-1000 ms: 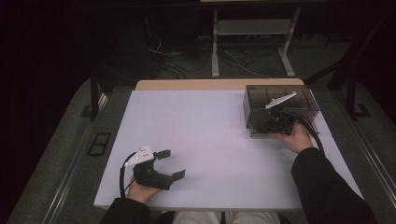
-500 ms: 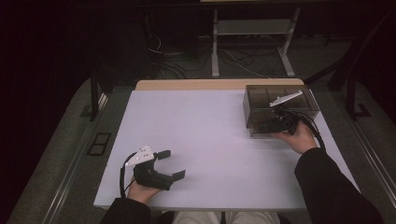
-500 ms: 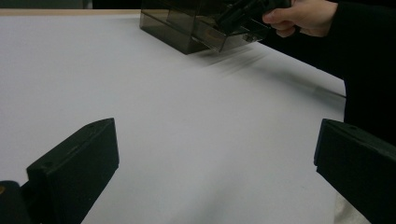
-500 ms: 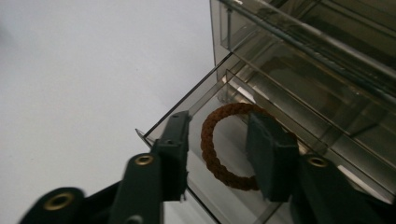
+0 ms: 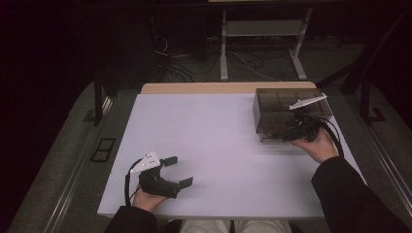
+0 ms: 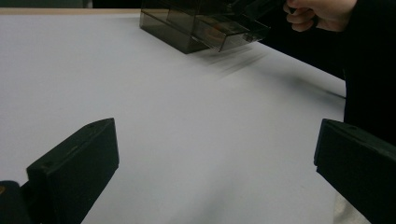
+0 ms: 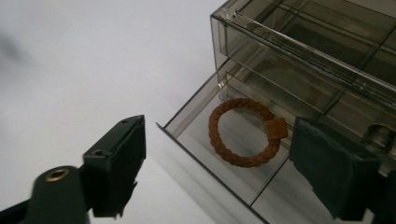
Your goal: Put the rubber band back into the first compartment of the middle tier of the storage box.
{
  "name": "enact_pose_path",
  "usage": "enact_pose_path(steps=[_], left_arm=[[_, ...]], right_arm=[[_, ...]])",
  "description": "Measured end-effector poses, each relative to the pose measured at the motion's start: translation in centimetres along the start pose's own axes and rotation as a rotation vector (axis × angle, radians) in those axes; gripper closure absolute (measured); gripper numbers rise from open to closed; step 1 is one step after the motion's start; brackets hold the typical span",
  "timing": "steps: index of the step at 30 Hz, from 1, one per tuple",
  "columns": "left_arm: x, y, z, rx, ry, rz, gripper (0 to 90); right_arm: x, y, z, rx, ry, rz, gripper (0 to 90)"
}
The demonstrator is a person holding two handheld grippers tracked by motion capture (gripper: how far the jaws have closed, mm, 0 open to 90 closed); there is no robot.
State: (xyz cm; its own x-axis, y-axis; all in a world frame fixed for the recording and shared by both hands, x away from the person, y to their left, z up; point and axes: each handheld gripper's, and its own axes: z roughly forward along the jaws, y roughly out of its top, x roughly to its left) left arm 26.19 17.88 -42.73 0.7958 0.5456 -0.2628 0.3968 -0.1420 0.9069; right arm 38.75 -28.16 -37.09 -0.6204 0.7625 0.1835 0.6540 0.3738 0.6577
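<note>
A smoky clear drawer box point(image 5: 284, 104) stands at the table's right. Its lowest drawer point(image 7: 201, 156) is pulled out, and a brown braided bracelet point(image 7: 214, 128) lies flat inside. My right gripper point(image 5: 287, 134) hovers over that open drawer. In the right gripper view its jaws point(image 7: 219, 151) have just been opening and now stand wide, with nothing pressed between them; the bracelet lies beneath the gap. My left gripper point(image 5: 179, 171) rests at the front left of the table, open and holding nothing point(image 6: 215, 163). The box point(image 6: 196, 23) lies far ahead of it.
The white tabletop point(image 5: 209, 136) stretches between the two hands. A wooden strip point(image 5: 223, 88) runs along its far edge. A metal stand point(image 5: 262, 43) and cables lie on the dark floor beyond. A small clear knob point(image 7: 379, 135) shows beside the right jaw.
My right gripper has shifted slightly to the right at the box's front. The left gripper has stayed where it was.
</note>
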Motion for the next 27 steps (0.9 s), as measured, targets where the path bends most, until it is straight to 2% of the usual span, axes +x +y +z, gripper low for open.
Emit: enact_pose_path(steps=[3,4,5,6,27], left_arm=[[0.0,0.0,0.0,-0.001,0.000,0.000,0.0],[0.0,0.0,0.0,-0.001,0.000,-0.001,0.0],[0.0,0.0,0.0,0.000,0.000,0.000,0.0],[0.0,0.0,0.0,0.000,0.000,0.000,0.0],[0.0,0.0,0.0,-0.001,0.003,-0.001,0.0]], right_arm=[[0.2,-0.1,-0.2,-0.001,0.015,0.004,10.9],[0.2,-0.2,-0.3,-0.003,0.026,0.003,8.5],[0.4,-0.3,-0.4,-0.001,0.028,0.009,2.5],[0.4,-0.4,-0.4,0.006,0.020,0.010,0.1],[2.5,-2.7,-3.1,-0.057,0.051,-0.003,0.2]])
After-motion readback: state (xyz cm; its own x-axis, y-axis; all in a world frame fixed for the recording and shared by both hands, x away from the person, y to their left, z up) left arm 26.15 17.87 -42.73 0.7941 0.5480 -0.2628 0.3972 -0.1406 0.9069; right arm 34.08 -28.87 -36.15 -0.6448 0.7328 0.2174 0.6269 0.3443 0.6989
